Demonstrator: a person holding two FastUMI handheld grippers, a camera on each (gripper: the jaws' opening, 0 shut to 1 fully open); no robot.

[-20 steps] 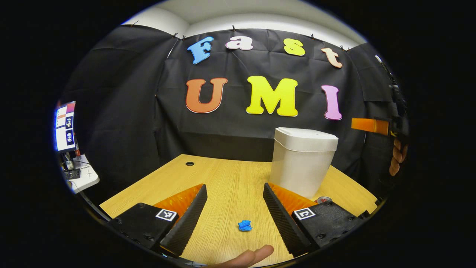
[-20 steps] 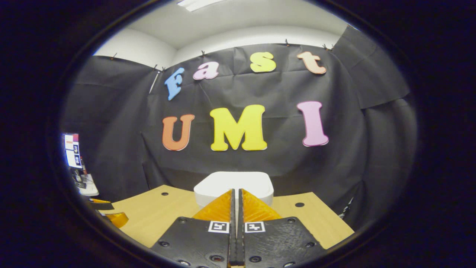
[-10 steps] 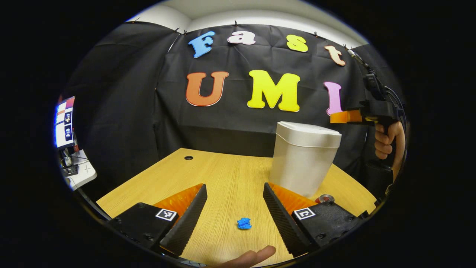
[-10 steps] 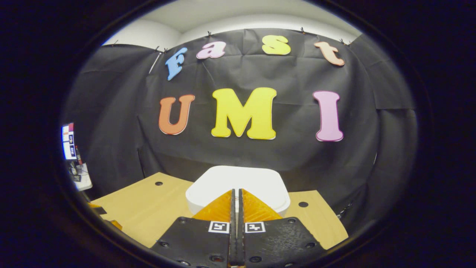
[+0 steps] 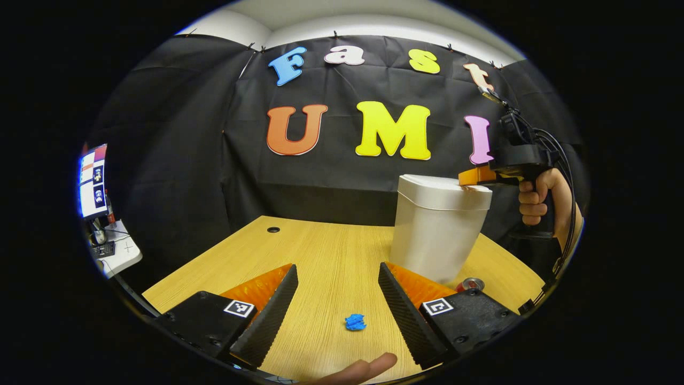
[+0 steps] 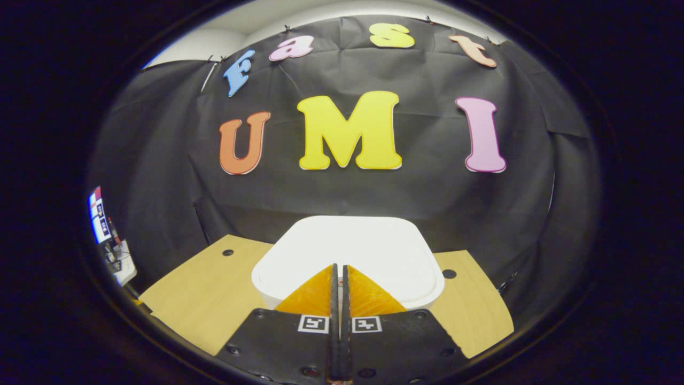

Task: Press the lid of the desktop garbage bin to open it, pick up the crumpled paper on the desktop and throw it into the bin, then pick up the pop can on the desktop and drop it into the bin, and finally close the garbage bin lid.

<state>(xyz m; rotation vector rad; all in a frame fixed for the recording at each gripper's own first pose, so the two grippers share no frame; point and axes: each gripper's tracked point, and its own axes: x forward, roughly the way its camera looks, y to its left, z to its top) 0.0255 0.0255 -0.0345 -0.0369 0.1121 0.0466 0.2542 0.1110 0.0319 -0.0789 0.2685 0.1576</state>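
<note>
The left gripper [image 5: 337,291] hangs over the pale wooden desk [image 5: 320,251], fingers spread wide, as before; the small blue crumpled paper [image 5: 354,322] lies between them; the white plastic garbage bin [image 5: 435,230] stands closed, a red pop can [image 5: 470,284] beside its base; the right gripper [image 6: 339,289], fingers pressed together, has dropped until its tip meets the lid [image 6: 347,251].

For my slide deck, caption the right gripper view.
Shut right claw poised over the closed white bin lid on the wooden desk.
</note>
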